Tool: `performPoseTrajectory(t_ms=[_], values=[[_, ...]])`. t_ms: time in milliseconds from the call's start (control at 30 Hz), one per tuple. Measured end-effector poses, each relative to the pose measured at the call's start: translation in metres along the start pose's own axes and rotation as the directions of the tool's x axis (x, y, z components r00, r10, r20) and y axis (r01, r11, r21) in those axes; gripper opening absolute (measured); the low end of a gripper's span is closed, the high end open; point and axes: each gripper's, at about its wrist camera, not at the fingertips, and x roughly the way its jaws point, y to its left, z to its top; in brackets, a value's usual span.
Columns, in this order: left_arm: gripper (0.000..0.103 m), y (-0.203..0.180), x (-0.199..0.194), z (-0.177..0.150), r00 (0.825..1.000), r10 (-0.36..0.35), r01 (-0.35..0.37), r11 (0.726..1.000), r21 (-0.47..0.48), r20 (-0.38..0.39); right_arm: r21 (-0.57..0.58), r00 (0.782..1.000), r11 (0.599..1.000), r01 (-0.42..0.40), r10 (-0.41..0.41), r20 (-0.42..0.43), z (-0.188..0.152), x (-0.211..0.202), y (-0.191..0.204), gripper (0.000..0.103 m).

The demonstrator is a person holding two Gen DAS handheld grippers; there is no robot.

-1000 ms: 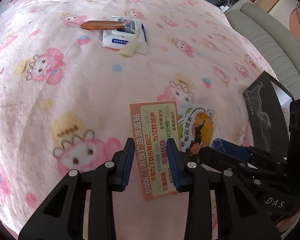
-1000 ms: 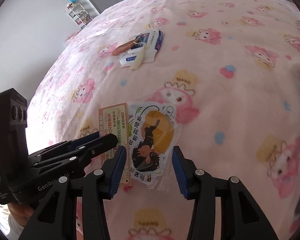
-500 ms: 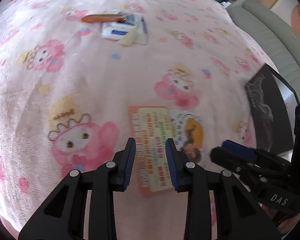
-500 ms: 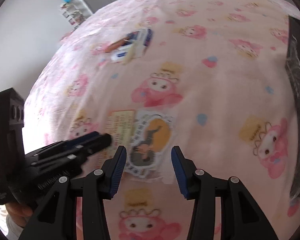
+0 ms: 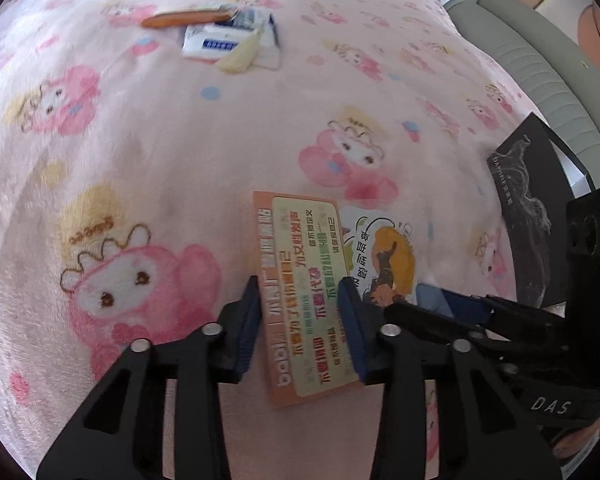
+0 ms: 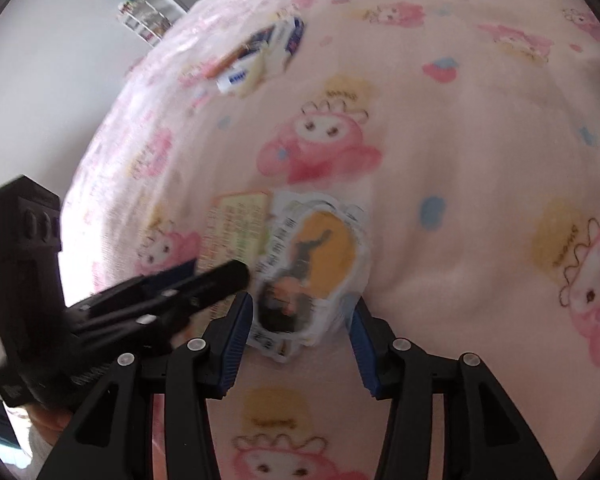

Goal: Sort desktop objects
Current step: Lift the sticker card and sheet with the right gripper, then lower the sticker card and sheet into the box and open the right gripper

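Note:
An orange card with green print (image 5: 306,292) lies flat on the pink cartoon blanket (image 5: 180,140). Beside it on the right lies a white sticker sheet with an orange cartoon figure (image 5: 384,256). My left gripper (image 5: 298,312) is open, its blue pads either side of the orange card's near half. My right gripper (image 6: 302,320) is open, its pads either side of the sticker sheet (image 6: 312,264). The orange card (image 6: 236,224) shows left of it there, partly behind the left gripper's fingers (image 6: 204,280).
At the far side lie a brown pen (image 5: 180,18), a white and blue packet (image 5: 228,38) and a pale yellow piece (image 5: 240,54). A black box (image 5: 536,208) sits at the right edge. A grey sofa (image 5: 540,52) stands beyond.
Both grippers lifted back, then came down close over the cards again. Both stayed open. The card and the sticker sheet have not moved.

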Motion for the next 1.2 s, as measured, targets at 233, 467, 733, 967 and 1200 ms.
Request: performPoseTrajectory(t_ms=[233, 467, 733, 967, 1200], values=[[0.032, -0.017, -0.016, 0.004, 0.999, -0.027, 0.027, 1.0, 0.004, 0.026, -0.002, 0.998, 1.0, -0.006, 0.006, 0.066, -0.003, -0.035, 0.004, 0.044], [0.032, -0.062, -0.034, 0.018, 0.997, -0.047, 0.043, 0.996, 0.077, 0.057, -0.021, 0.991, 0.997, 0.068, -0.065, 0.114, 0.006, -0.077, 0.004, 0.044], [0.029, -0.139, -0.045, 0.049, 0.993, -0.078, 0.057, 0.974, 0.218, 0.089, 0.048, 0.968, 0.993, 0.111, -0.119, 0.222, 0.018, -0.137, -0.028, 0.044], [0.029, -0.205, -0.041, 0.061, 0.986, -0.144, 0.113, 0.946, 0.305, 0.081, 0.111, 0.929, 0.982, 0.151, -0.18, 0.324, 0.019, -0.202, -0.061, 0.045], [0.029, -0.285, -0.023, 0.069, 0.979, -0.198, 0.167, 0.912, 0.375, 0.047, 0.198, 0.887, 0.959, 0.204, -0.266, 0.376, 0.017, -0.252, -0.107, 0.045]])
